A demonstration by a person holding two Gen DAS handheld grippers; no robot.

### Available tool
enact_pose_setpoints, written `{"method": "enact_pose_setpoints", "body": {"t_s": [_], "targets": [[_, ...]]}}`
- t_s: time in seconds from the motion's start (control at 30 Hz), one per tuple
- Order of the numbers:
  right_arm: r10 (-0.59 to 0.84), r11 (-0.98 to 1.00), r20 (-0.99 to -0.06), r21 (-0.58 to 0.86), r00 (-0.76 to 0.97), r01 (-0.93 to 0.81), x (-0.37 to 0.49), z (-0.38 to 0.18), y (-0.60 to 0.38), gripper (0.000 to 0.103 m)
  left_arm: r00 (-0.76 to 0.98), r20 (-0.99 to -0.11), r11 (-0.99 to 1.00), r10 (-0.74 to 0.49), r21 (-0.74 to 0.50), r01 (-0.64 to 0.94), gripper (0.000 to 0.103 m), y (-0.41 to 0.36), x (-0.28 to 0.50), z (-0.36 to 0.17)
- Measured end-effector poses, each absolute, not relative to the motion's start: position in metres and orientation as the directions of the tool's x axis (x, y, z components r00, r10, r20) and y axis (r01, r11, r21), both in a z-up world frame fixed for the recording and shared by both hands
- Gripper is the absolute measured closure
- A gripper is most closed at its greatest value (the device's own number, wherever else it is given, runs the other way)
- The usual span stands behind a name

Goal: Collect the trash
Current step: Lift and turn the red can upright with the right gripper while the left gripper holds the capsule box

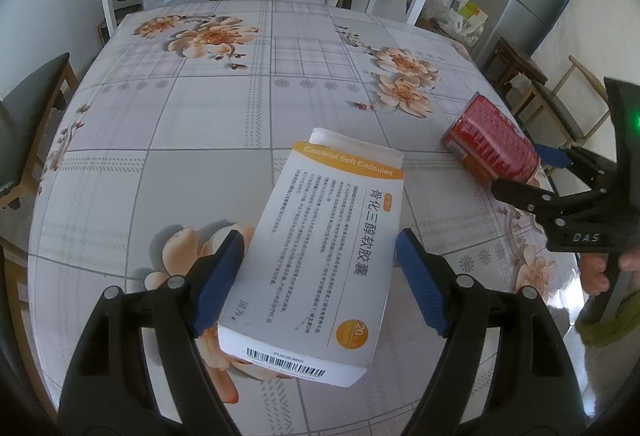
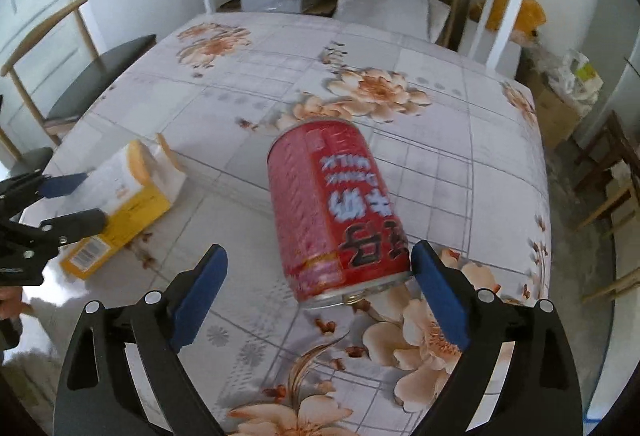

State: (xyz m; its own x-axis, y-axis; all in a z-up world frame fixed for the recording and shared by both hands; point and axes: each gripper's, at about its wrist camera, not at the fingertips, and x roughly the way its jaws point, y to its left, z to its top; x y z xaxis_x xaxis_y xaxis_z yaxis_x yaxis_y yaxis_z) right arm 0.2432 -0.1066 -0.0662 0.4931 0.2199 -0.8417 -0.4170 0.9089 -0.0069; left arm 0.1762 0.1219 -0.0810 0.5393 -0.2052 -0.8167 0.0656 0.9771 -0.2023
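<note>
Blue pads of the left gripper (image 1: 320, 284) are seen at the bottom of the left wrist view, standing on either side of the white and orange capsule box (image 1: 316, 260). The left pad appears to touch the box's edge and the right pad sits just beside the other edge; whether the box is truly pinched cannot be told, so the jaws are read as wide and not clamped. The box lies slanted on the flowered tablecloth (image 1: 192, 124), barcode end nearest the camera.

In the right wrist view, the right gripper (image 2: 316, 276) is spread wide at the bottom of the frame, with the red drink can (image 2: 332, 204) lying on its side between the pads. The right pad is just beside the can's near rim; a clear gap is left at the left pad, so nothing is gripped.

For the step to be done well, the can should probably be centred between the pads before closing, since a round can is likely to roll. The box is best squeezed gently, as thin card may buckle.

Beyond the table, a white desk frame (image 2: 496, 24) is seen at upper centre.
</note>
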Motion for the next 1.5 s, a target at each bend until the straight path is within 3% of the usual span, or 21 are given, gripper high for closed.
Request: {"method": "enact_pose_setpoints", "body": {"t_s": [0.13, 0.2, 0.27, 0.3, 0.4, 0.83, 1.5], "targets": [[0.221, 0.924, -0.822, 0.004, 0.524, -0.383, 0.248, -0.068, -0.115, 0.014, 0.538, -0.817, 0.976, -0.207, -0.206, 0.063, 0.029, 0.122, 0.177, -0.080], [0.200, 0.926, -0.820, -0.020, 0.536, -0.376, 0.250, -0.071, -0.115, 0.022, 0.539, -0.817, 0.977, -0.207, -0.206, 0.064, 0.029, 0.122, 0.177, -0.080], [0.174, 0.931, -0.828, -0.040, 0.534, -0.364, 0.253, -0.074, -0.116, 0.037, 0.540, -0.816, 0.977, -0.205, -0.204, 0.064, 0.029, 0.121, 0.177, -0.080], [0.175, 0.936, -0.833, -0.025, 0.525, -0.352, 0.255, -0.075, -0.119, 0.038, 0.540, -0.816, 0.977, -0.206, -0.204, 0.064, 0.029, 0.122, 0.177, -0.080], [0.179, 0.950, -0.832, 0.006, 0.526, -0.313, 0.254, -0.072, -0.128, 0.038, 0.539, -0.816, 0.976, -0.207, -0.206, 0.062, 0.029, 0.122, 0.176, -0.079], [0.082, 0.939, -0.785, -0.144, 0.614, -0.311, 0.224, -0.033, -0.117, 0.039, 0.546, -0.812, 0.976, -0.208, -0.206, 0.066, 0.029, 0.122, 0.174, -0.079], [0.097, 0.969, -0.806, -0.056, 0.583, -0.239, 0.202, -0.040, -0.128, 0.039, 0.549, -0.809, 0.975, -0.209, -0.217, 0.051, 0.028, 0.125, 0.170, -0.080]]}}
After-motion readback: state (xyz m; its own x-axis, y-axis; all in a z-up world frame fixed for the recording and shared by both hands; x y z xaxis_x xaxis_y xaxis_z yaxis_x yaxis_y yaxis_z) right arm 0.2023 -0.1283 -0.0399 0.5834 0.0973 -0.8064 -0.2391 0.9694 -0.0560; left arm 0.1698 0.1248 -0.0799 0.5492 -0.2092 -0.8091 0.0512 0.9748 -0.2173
